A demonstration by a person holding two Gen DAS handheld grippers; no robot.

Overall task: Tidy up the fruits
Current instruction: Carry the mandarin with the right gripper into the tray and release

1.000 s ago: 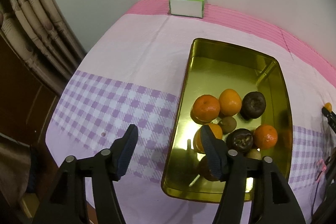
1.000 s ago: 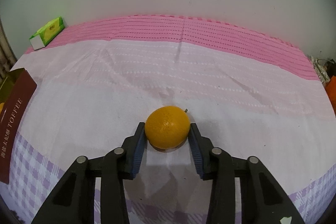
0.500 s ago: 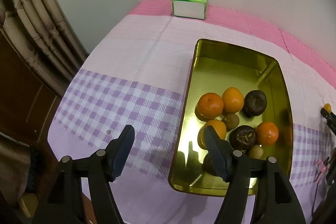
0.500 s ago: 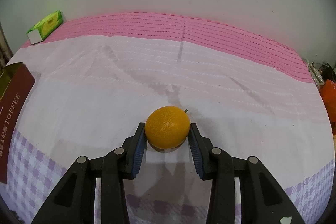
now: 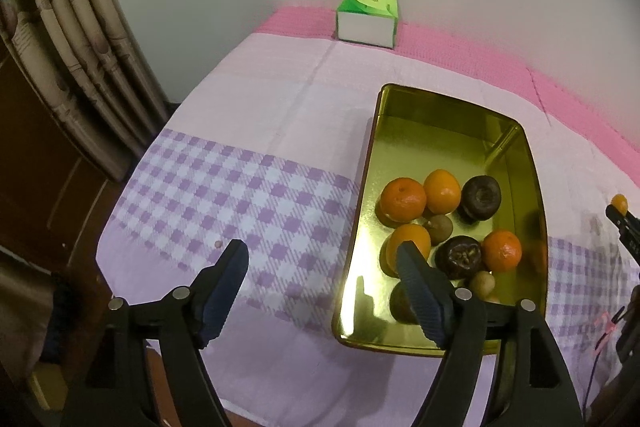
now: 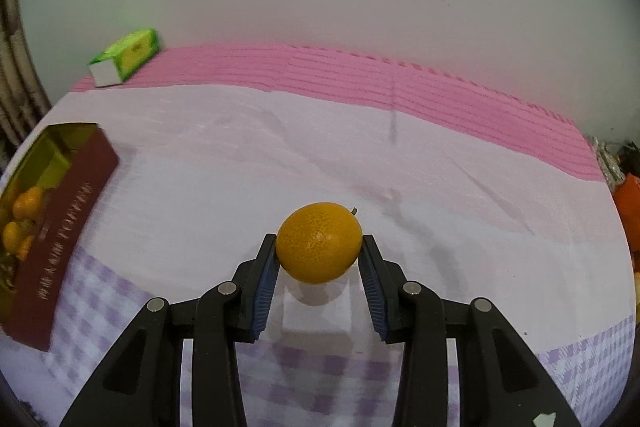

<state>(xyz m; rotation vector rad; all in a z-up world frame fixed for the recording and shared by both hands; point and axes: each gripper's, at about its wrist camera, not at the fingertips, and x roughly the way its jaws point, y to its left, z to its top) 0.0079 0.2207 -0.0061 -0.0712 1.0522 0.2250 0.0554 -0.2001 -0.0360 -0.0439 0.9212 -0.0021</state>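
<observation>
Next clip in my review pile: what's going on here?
A person with a gripper in each hand is sorting fruit on a clothed table. The right gripper is shut on an orange held off the cloth. The left gripper has just been opening, with nothing between its jaws, beside the gold tin that already holds several fruits.

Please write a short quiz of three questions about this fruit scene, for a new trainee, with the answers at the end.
1. True or false: the right claw holds an orange fruit.
2. What stands between the fingers of the left claw? A) a dark fruit B) nothing C) the green box
3. Fill in: the other fruits lie in the gold ____.

Key
1. True: both pads press on its sides.
2. B. It is open over the checked cloth, beside the gold tin; the green box stands far back by the wall.
3. tin.
</observation>
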